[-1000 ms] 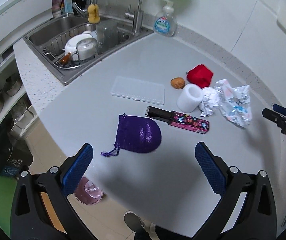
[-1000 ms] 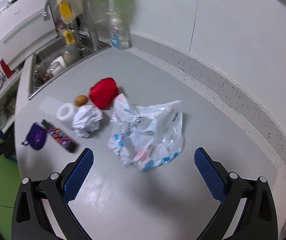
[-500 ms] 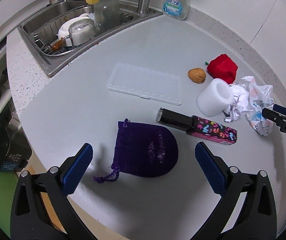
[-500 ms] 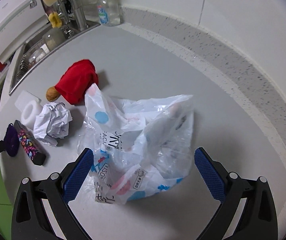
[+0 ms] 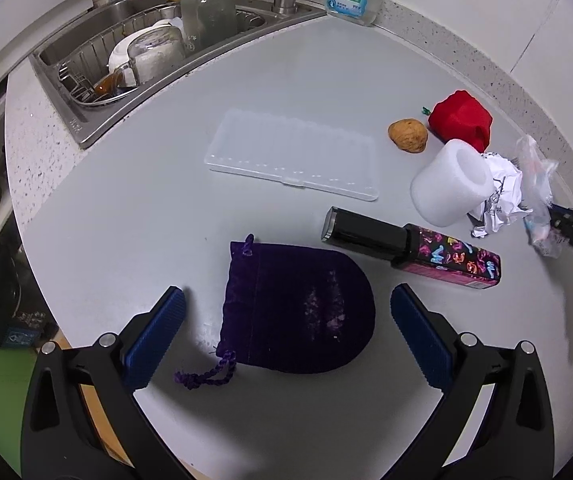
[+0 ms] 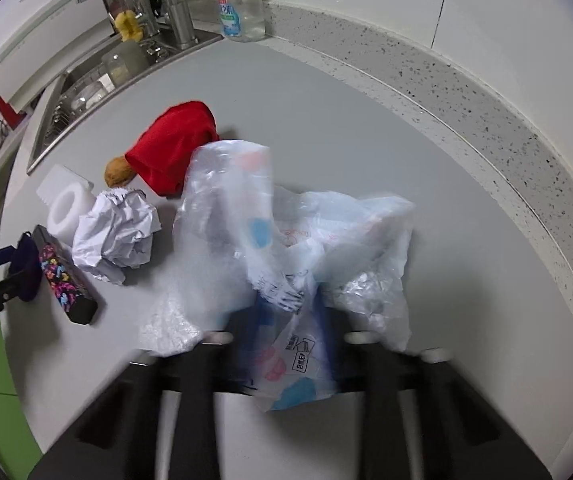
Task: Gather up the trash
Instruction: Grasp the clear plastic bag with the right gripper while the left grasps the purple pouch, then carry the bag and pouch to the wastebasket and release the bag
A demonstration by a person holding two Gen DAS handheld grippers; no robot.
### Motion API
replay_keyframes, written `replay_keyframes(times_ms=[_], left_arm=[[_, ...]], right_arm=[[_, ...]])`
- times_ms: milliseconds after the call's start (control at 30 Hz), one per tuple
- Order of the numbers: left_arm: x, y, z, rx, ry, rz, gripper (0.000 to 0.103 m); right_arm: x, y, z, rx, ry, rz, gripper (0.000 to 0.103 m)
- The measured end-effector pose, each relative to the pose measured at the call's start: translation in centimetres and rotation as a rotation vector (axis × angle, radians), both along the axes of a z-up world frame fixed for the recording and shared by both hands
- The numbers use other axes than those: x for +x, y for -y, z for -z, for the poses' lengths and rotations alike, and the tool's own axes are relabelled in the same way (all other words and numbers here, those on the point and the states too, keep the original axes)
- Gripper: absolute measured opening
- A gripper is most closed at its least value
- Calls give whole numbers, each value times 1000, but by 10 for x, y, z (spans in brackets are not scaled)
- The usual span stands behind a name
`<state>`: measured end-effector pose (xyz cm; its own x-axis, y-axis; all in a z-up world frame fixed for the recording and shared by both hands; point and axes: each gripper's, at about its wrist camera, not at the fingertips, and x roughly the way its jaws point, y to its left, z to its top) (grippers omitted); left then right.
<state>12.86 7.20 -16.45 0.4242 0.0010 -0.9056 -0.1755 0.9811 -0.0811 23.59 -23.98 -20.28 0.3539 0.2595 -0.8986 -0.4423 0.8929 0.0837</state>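
The right gripper (image 6: 286, 312), wide apart a moment ago, has clenched on the plastic bag (image 6: 298, 240) at lower centre, angled steeply down. The left gripper (image 5: 286, 320) hovers spread over the purple pouch (image 5: 298, 308).

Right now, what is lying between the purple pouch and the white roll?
In the left wrist view, a black tube with a colourful patterned sleeve lies between the purple pouch and the white roll.
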Motion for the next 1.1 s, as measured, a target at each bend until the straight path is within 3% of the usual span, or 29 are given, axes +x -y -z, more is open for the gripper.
replay_keyframes(times_ms=[233,367,433,467,500,533,567,867,1100], left_arm=[[-7,9,3,70,29,14,97],[-12,7,1,102,38,2,84],[-14,4,-2,103,39,-4,72],[-15,2,-4,107,38,-7,58],[-16,0,-6,105,39,-4,38],[-17,0,-8,104,39,-1,30],[-18,1,-11,97,42,8,11],[-24,-3,-29,11,69,4,7],[-36,-6,-61,-22,120,0,7]], right_arm=[[-2,7,-17,19,33,26,1],[-3,5,-19,17,35,17,1],[-3,5,-16,16,28,17,1],[-3,4,-15,16,24,18,1],[-3,3,-15,18,23,19,1],[-3,3,-16,21,25,16,1],[-4,2,-18,24,28,13,1],[-16,1,-48,50,75,3,1],[-30,2,-76,85,121,-5,1]])
